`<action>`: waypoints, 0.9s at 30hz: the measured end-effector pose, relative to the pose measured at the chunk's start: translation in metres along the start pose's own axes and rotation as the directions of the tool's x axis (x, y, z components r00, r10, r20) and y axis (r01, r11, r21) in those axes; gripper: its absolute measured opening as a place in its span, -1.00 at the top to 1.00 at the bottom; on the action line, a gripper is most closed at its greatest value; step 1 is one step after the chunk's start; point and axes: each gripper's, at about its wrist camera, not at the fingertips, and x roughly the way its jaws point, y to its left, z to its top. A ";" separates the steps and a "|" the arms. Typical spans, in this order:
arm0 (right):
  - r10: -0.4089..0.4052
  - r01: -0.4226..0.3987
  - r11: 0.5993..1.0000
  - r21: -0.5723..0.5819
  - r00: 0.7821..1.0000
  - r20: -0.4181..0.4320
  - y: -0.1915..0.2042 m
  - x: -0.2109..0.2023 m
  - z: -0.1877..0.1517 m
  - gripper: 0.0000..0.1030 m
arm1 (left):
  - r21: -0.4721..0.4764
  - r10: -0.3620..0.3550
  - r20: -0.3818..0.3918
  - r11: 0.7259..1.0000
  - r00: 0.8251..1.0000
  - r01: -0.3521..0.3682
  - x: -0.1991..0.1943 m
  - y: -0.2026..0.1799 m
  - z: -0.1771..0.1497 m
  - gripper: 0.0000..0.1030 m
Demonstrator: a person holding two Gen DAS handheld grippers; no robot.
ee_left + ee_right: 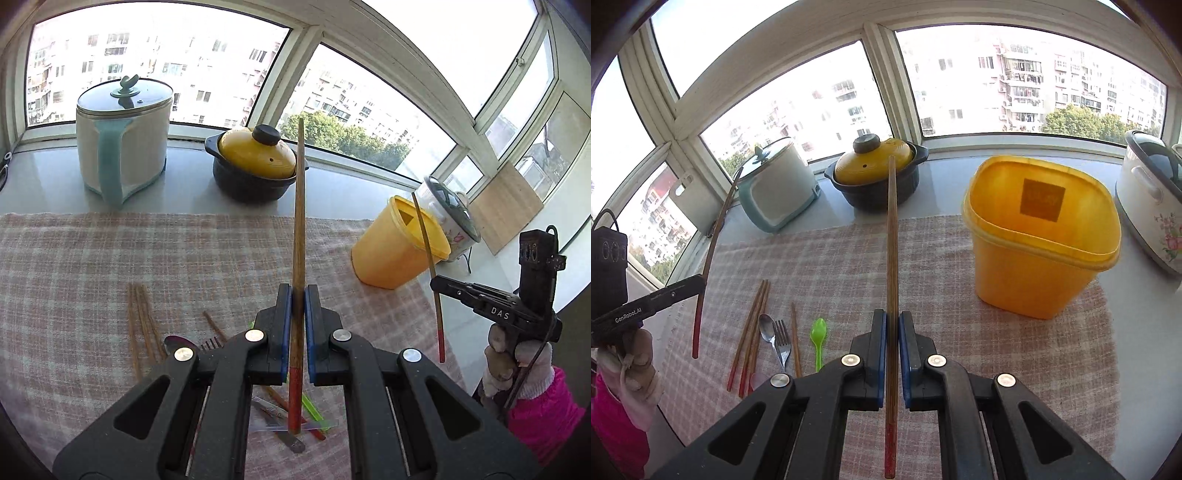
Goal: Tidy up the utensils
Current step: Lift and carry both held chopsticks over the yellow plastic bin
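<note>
Each gripper is shut on one red-tipped wooden chopstick and held up above the checked cloth (849, 266). My left gripper (298, 288) clamps its chopstick (299, 206) near the red end, thin end pointing away. My right gripper (892, 314) holds its chopstick (892, 240) the same way, left of the empty yellow container (1041, 236). Each view shows the other gripper from the side: the right gripper (435, 281) beside the yellow container (391, 254), the left gripper (701, 281) at the cloth's left edge. Several chopsticks (750, 336), a metal spoon (767, 328), a fork (783, 341) and a green spoon (819, 336) lie on the cloth.
On the sill behind the cloth stand a white and teal pot (122, 147), a dark casserole with a yellow lid (255, 166) and a flowered rice cooker (1152, 206). A wooden board (506, 210) leans at the right. Gloved hands and pink sleeves (543, 413) hold the grippers.
</note>
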 end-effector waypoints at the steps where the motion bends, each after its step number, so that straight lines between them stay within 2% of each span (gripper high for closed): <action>1: 0.002 -0.001 1.000 -0.014 1.000 0.005 -0.006 -0.005 0.004 0.92 | -0.005 -0.006 0.015 1.000 1.000 0.006 0.005 -0.010 0.006 0.91; 4: 0.011 -0.010 0.999 -0.054 1.000 0.023 -0.024 -0.020 0.019 0.92 | -0.019 -0.026 0.049 0.999 0.998 0.027 0.022 -0.035 0.022 0.91; 13: 0.011 -0.004 0.994 -0.107 0.998 0.066 -0.077 -0.041 0.064 0.92 | -0.007 -0.067 0.079 0.998 0.995 0.067 0.084 -0.107 0.064 0.91; 23: 0.008 0.006 0.992 -0.123 0.994 0.112 -0.106 -0.028 0.117 0.92 | -0.017 -0.070 0.108 0.997 0.992 0.073 0.145 -0.151 0.102 0.91; 27: -0.007 0.021 0.994 -0.105 0.991 0.132 -0.118 -0.016 0.132 0.92 | -0.026 -0.066 0.119 0.997 0.991 0.070 0.165 -0.155 0.109 0.91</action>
